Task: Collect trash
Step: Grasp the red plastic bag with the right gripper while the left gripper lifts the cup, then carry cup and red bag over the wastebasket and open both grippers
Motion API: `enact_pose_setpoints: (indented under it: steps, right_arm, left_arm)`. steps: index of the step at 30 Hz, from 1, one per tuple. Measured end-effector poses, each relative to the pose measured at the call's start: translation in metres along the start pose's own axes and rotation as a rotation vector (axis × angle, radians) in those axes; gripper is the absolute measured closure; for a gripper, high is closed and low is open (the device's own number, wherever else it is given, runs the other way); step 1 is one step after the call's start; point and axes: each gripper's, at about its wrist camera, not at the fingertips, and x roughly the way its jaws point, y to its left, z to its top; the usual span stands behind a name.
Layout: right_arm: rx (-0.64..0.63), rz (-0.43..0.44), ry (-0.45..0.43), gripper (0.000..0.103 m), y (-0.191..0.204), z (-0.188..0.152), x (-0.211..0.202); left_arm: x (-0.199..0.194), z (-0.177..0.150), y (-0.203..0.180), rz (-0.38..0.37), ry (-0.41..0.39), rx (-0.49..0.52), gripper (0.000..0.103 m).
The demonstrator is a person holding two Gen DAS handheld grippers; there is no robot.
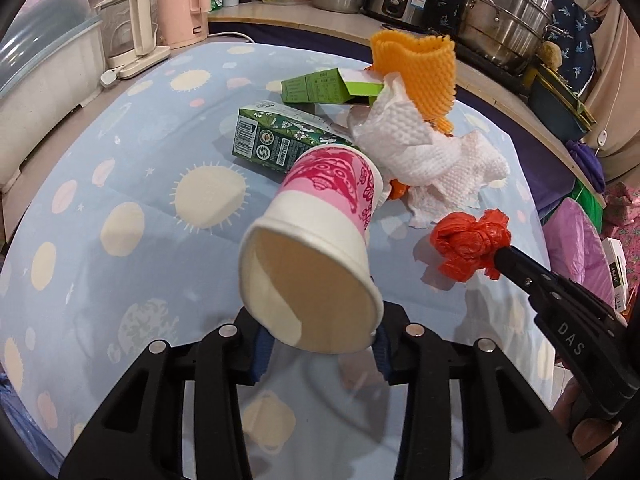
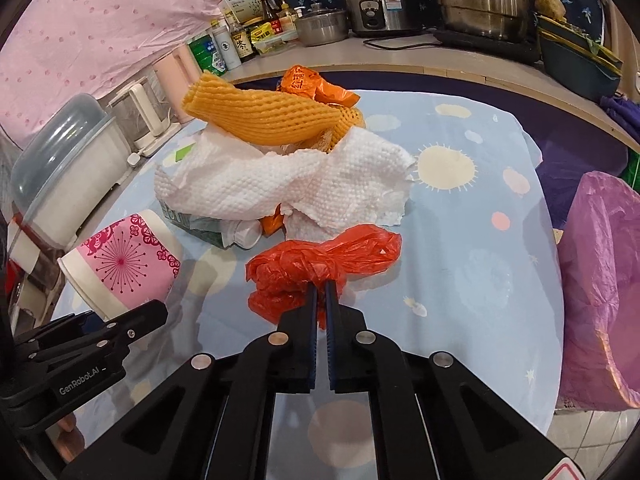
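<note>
My left gripper point(image 1: 320, 340) is shut on a pink-and-white paper cup point(image 1: 316, 248), held tilted above the table with its mouth towards the camera; in the right wrist view the cup point(image 2: 124, 260) sits at the left gripper point(image 2: 132, 320). My right gripper point(image 2: 322, 292) is shut on a crumpled red plastic bag point(image 2: 320, 264), seen in the left wrist view as the red bag point(image 1: 468, 244) at the right gripper point(image 1: 500, 256). Behind lies a pile: white paper towel point(image 2: 280, 184), orange foam net point(image 2: 260, 116), green carton point(image 1: 280, 136), green box point(image 1: 320, 88), orange wrapper point(image 2: 312, 84).
The table wears a light-blue cloth point(image 1: 120, 184) with sun prints. A bin lined with a purple bag point(image 2: 600, 280) stands off the table's right side. A white dish rack point(image 1: 44, 80) and kettles point(image 1: 180, 4) stand left; pots point(image 2: 476, 0) and bottles line the back counter.
</note>
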Motion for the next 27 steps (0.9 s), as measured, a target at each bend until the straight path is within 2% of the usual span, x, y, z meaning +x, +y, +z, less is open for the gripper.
enact_pose_setpoints:
  steps: [5, 11, 19, 27]
  right_arm:
    - [0.022, -0.021, -0.041, 0.099, -0.012, -0.007, -0.036]
    - [0.071, -0.101, -0.119, 0.099, -0.046, -0.012, -0.089]
    - [0.191, -0.226, -0.191, 0.099, -0.118, -0.025, -0.137]
    - [0.288, -0.349, -0.197, 0.099, -0.194, -0.036, -0.151]
  left_arm:
    - [-0.02, -0.008, -0.012, -0.016, -0.011, 0.034, 0.065]
    - [-0.045, -0.015, -0.046, -0.079, -0.039, 0.11, 0.065]
    - [-0.06, -0.017, -0.124, -0.182, -0.076, 0.243, 0.065]
    - [-0.051, -0.018, -0.222, -0.289, -0.096, 0.393, 0.065]
